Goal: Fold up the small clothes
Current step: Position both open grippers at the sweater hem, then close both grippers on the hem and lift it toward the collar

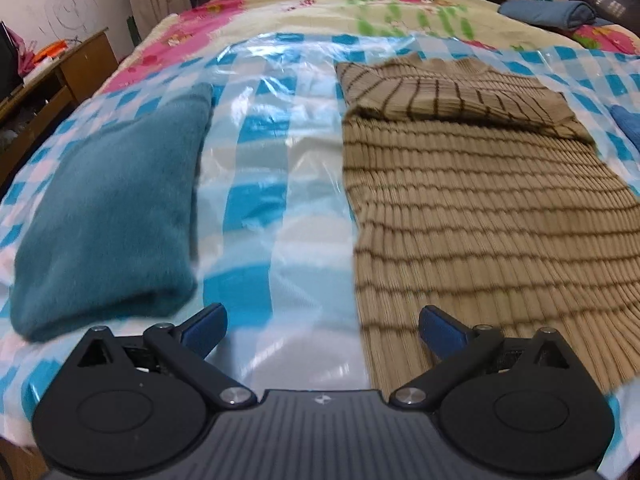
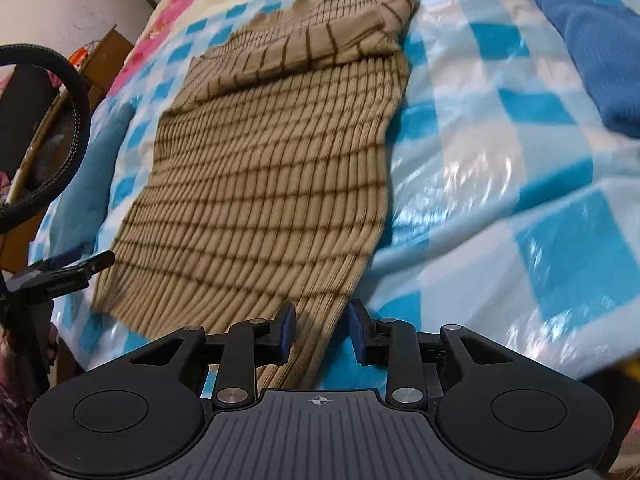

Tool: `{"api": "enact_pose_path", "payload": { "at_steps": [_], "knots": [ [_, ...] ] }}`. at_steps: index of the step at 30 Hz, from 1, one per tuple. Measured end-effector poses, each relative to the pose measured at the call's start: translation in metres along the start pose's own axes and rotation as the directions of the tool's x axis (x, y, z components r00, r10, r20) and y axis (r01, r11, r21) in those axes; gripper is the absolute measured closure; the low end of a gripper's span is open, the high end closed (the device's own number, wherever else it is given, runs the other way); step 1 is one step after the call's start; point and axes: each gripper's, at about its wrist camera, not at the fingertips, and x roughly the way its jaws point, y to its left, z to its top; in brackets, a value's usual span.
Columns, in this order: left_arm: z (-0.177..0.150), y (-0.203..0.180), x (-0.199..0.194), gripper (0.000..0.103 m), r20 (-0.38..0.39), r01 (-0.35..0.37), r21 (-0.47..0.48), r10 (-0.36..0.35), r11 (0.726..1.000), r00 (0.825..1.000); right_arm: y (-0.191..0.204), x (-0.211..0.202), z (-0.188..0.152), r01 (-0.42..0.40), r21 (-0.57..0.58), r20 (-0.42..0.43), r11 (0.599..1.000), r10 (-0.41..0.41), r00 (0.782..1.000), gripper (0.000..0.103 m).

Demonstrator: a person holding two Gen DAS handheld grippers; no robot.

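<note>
The tan striped sweater [image 2: 272, 152] lies flat on the bed's checked plastic sheet [image 1: 280, 200], its far end already turned over into a band, so the fold looks only begun, with the long body left to double up. The right tongs [image 2: 322, 330] stand partly spread with the sweater's near hem between the pads and no visible pinch, while the left tongs [image 1: 322, 332] are spread wide and empty over the sheet beside the sweater's edge. A folded teal garment [image 1: 112, 216] left of the left tongs looks finished, and a blue garment [image 2: 592, 48] waits beyond the right tongs.
</note>
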Motion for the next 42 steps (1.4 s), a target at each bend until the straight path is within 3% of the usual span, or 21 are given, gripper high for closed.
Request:
{"api": "enact_pose_path", "payload": {
  "at_steps": [5, 7, 11, 15, 20, 24, 27, 38, 42],
  "knots": [
    [-0.011, -0.003, -0.006, 0.002, -0.031, 0.022, -0.005, -0.022, 1.000, 0.999, 0.003, -0.007, -0.007, -0.006, 0.002, -0.003, 1.000, 0.006, 1.000, 0.073],
    [-0.013, -0.007, -0.008, 0.008, -0.039, 0.045, -0.001, -0.045, 0.999, 0.998, 0.002, -0.009, -0.008, -0.002, -0.001, -0.002, 1.000, 0.002, 1.000, 0.073],
    [-0.015, -0.014, -0.014, 0.029, -0.053, 0.085, 0.005, -0.084, 0.996, 0.995, -0.002, -0.015, -0.012, 0.003, 0.023, 0.009, 1.000, -0.004, 1.000, 0.073],
    [-0.018, -0.017, -0.021, 0.042, -0.058, 0.123, 0.002, -0.123, 0.992, 0.991, -0.004, -0.017, -0.016, -0.003, 0.031, 0.018, 1.000, 0.003, 1.000, 0.073],
    [-0.017, -0.017, -0.022, 0.047, -0.058, 0.150, -0.042, -0.152, 0.988, 0.987, -0.009, -0.016, -0.018, -0.021, 0.041, 0.026, 0.999, 0.020, 0.999, 0.073],
    [-0.015, -0.023, -0.029, 0.048, -0.039, 0.242, -0.055, -0.244, 0.969, 0.969, -0.013, -0.019, -0.021, -0.046, 0.064, 0.038, 0.997, 0.044, 0.998, 0.073],
    [-0.016, -0.026, -0.019, 0.048, -0.063, 0.217, -0.059, -0.220, 0.974, 0.973, -0.016, -0.017, -0.022, -0.059, 0.080, 0.048, 0.995, 0.056, 0.997, 0.073],
    [-0.015, -0.020, -0.023, 0.048, -0.081, 0.230, -0.085, -0.236, 0.970, 0.968, -0.012, -0.012, -0.026, -0.141, 0.095, 0.048, 0.985, 0.137, 0.989, 0.070],
    [-0.016, -0.017, -0.025, 0.056, -0.082, 0.242, -0.108, -0.251, 0.964, 0.964, -0.012, -0.005, -0.026, -0.155, 0.099, 0.043, 0.983, 0.152, 0.988, 0.070]
  ]
}}
